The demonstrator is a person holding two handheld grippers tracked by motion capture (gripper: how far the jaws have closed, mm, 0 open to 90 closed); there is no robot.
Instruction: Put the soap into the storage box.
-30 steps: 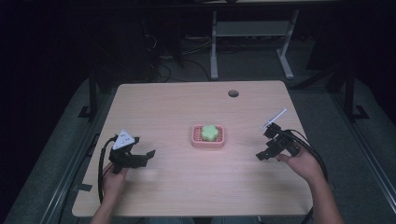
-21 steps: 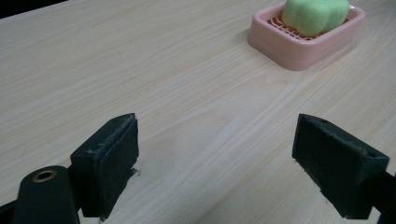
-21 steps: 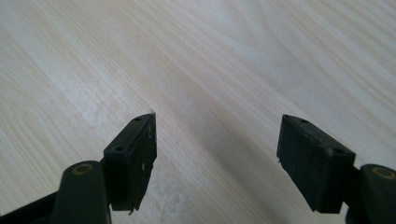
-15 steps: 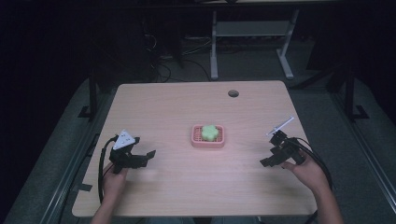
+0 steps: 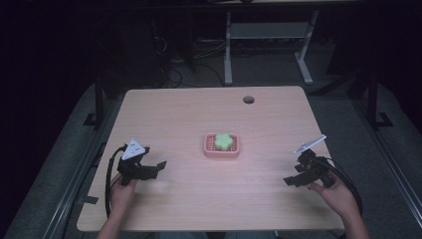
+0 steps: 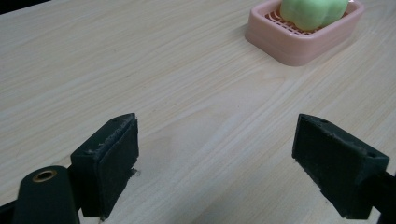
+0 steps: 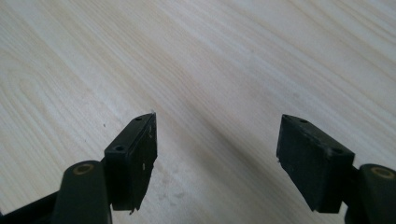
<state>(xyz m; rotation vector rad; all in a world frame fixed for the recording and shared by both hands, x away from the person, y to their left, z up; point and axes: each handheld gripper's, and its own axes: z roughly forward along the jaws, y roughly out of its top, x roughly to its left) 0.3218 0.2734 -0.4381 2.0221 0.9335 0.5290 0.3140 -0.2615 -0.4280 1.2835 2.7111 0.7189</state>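
Dim workshop, pale wooden table (image 5: 174,114): my right gripper (image 5: 302,175) pulled back toward table's near right corner, jaws apart, empty; left gripper (image 5: 149,169) parked, jaws apart. Green soap (image 5: 223,140) sits in pink dish (image 5: 221,153), centre — likely task finished.

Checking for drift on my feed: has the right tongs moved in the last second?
Yes. In the high view the right tongs has pulled back toward the person's edge of the table and slightly outward, away from the pink soap dish.

You're at a pale wood surface (image 5: 189,114) with a cable hole (image 5: 248,99) near its far-right corner; dark room, grey floor (image 5: 268,69), white desk frame (image 5: 263,35) beyond.
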